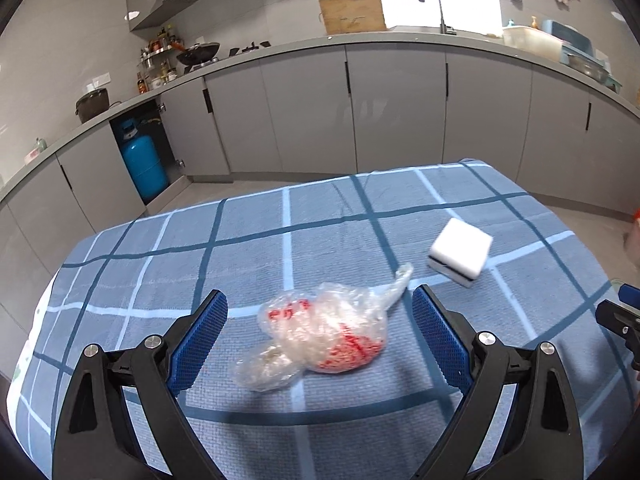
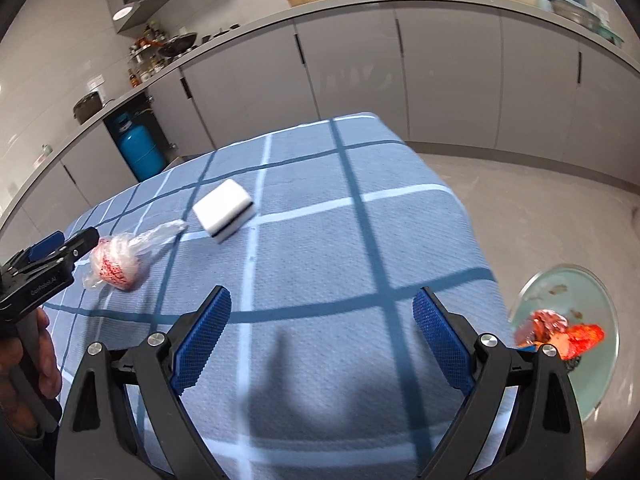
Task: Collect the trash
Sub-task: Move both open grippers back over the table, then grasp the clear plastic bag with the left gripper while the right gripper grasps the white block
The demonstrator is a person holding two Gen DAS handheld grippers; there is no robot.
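Note:
A crumpled clear plastic bag with red bits inside (image 1: 324, 340) lies on the blue checked tablecloth (image 1: 248, 248). My left gripper (image 1: 320, 308) is open, its blue pads on either side of the bag and not touching it. In the right wrist view the same bag (image 2: 116, 260) lies at the left, with the left gripper (image 2: 60, 248) beside it. My right gripper (image 2: 322, 304) hangs open over bare cloth with nothing between its fingers. A pale green bin (image 2: 600, 364) on the floor at the right holds red and orange wrappers (image 2: 560, 330).
A white sponge block with a dark stripe (image 1: 460, 252) sits on the cloth beyond the bag, also the sponge (image 2: 224, 210) in the right view. Grey kitchen cabinets (image 1: 360, 108) and a blue gas cylinder (image 1: 144, 164) stand behind the table. A hand (image 2: 36, 364) holds the left gripper's handle.

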